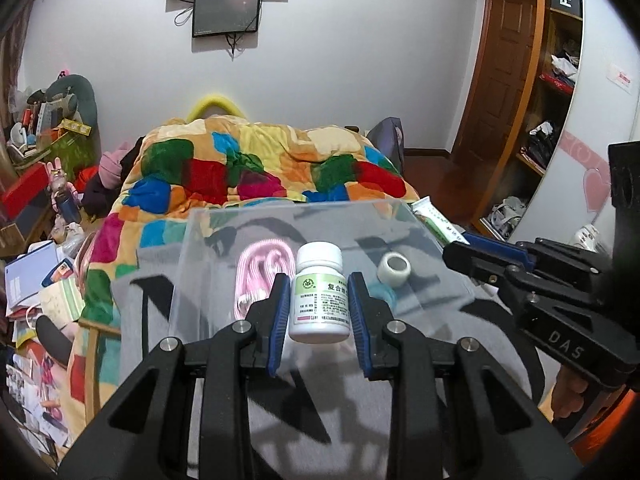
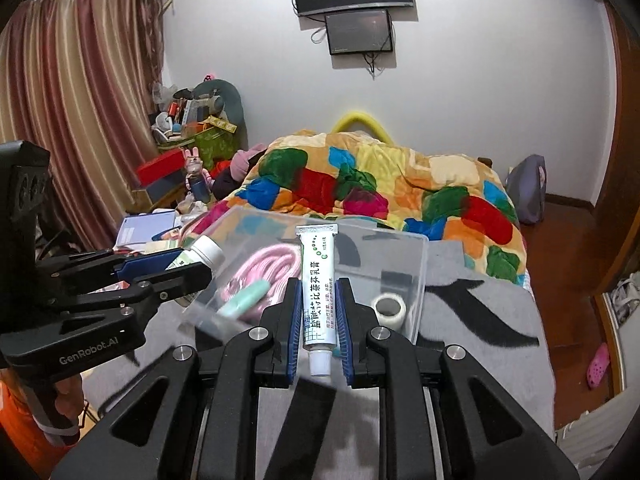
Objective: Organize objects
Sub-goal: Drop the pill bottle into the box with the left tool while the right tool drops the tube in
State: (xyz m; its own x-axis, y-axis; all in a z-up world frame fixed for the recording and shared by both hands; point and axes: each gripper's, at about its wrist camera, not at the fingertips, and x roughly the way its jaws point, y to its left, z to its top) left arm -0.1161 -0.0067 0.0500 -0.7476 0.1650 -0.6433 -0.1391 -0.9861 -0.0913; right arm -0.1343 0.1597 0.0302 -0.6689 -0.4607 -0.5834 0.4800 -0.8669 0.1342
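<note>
Clear plastic box (image 2: 416, 280): sits on grey blanket (image 2: 480, 320) at foot of bed, open top; both tools held at/above it.
Box contents: pink cord (image 2: 276, 264), coiled; mint-green item (image 2: 244, 300), can't tell what it is; white tape roll (image 2: 388, 308) at right side.
Left tool (image 1: 319, 308): blue pads closed onto white pill bottle (image 1: 320, 292), gripping label on both sides; bottle upright, cap up, held off the blanket over box's near edge.
Right tool (image 2: 319, 312): pads closed on white ointment tube (image 2: 318, 296), gripping mid-body; cap end towards camera, crimped end pointing at box.
Step in hand (est.): carry phase, both items lifted, neither in box yet.
Progress (est.): partly done, three items in, two in tools.
Next move calls for: lower each item past box wall, one tool at a time so they don't collide, then open pads.
Watch: box is light, may shift if nudged; bottle may roll if laid on its side.
Bedding: multicolour quilt (image 1: 256, 168) behind box, not involved.
</note>
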